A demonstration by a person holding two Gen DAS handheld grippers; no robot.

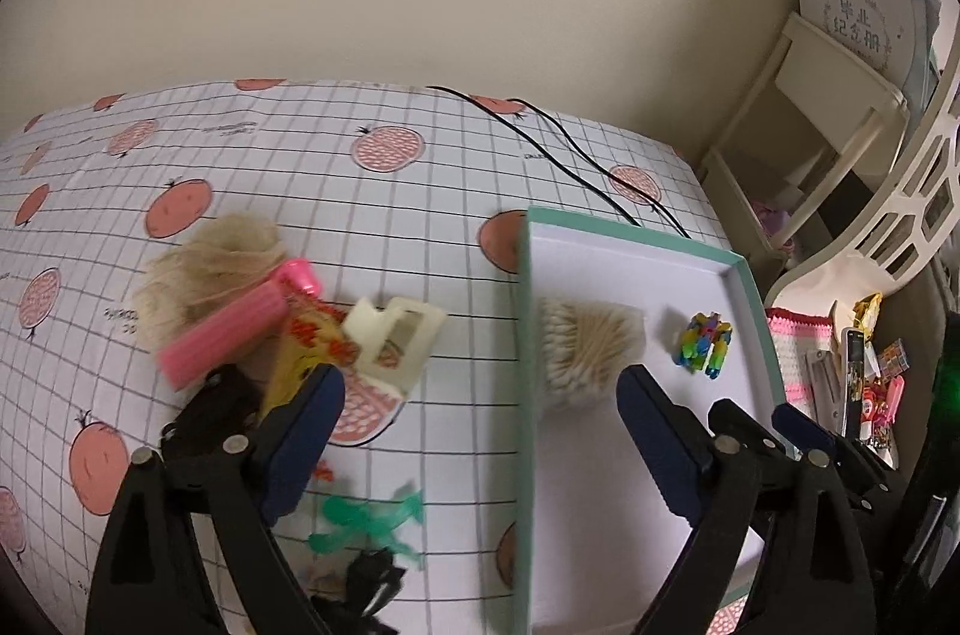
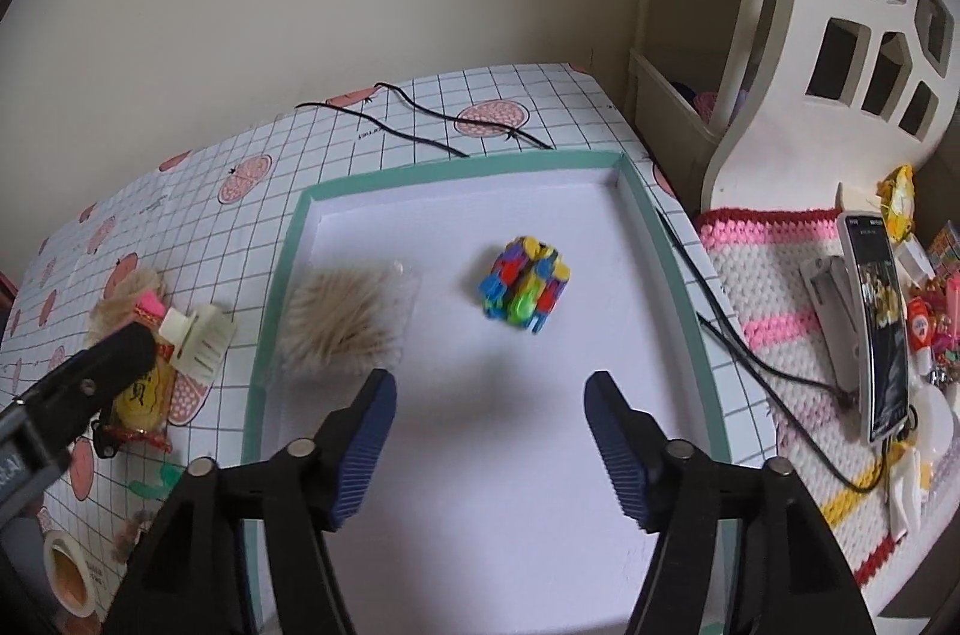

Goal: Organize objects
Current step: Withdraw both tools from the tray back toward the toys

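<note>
A shallow box with a teal rim (image 1: 521, 335) (image 2: 287, 269) lies on the fruit-print tablecloth. On its white floor rest a bag of pale sticks (image 1: 591, 350) (image 2: 351, 323) and a colourful block toy (image 1: 703, 344) (image 2: 527, 288). My right gripper (image 2: 492, 416) hangs open over the box floor, short of the toy and holding nothing. My left gripper (image 1: 480, 431) is open and empty, straddling the box's left rim. Left of the box is a pile: a fur tuft (image 1: 210, 263), a pink ribbed roller (image 1: 225, 338), a cream clip (image 1: 396, 335) (image 2: 198, 335), a yellow packet (image 1: 303, 356) and a green figure (image 1: 372, 521).
Two black cables (image 1: 576, 155) (image 2: 414, 119) cross the cloth behind the box. To the right are a crocheted mat (image 2: 774, 287), a phone (image 2: 879, 323), a stapler (image 2: 831, 299) and small items. A white shelf unit (image 2: 858, 5) stands at the back right. A tape roll (image 2: 66, 569) sits near left.
</note>
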